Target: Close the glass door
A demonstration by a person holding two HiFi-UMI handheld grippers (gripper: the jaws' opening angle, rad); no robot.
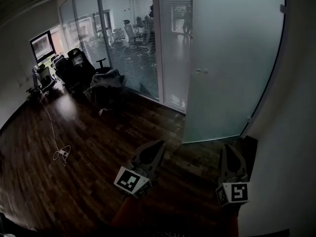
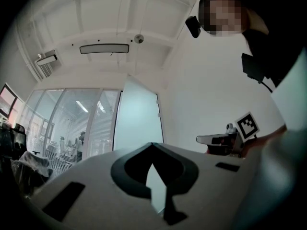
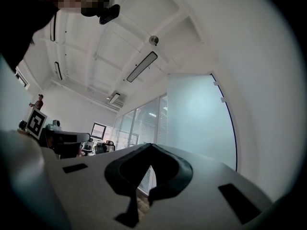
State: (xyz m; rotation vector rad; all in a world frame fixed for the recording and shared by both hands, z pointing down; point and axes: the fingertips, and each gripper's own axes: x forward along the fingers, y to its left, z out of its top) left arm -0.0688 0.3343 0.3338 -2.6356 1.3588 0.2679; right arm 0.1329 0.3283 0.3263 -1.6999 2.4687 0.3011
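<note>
Dark wood-plank floor fills the head view. A loose white cable lies toward its left edge, and office chairs stand at its far left corner. A glass partition with blinds runs along the floor's far edge. The frosted glass door stands open at the far right, hinged beside the white wall. The left gripper and right gripper are held over the floor, short of the door and touching nothing.

Left gripper view: the jaws meet tip to tip with nothing between them. The door is ahead, the partition to its left, under a white ceiling with a long lamp.

Right gripper view: the jaws are likewise closed and empty. The door is ahead, against the wall on the right.
</note>
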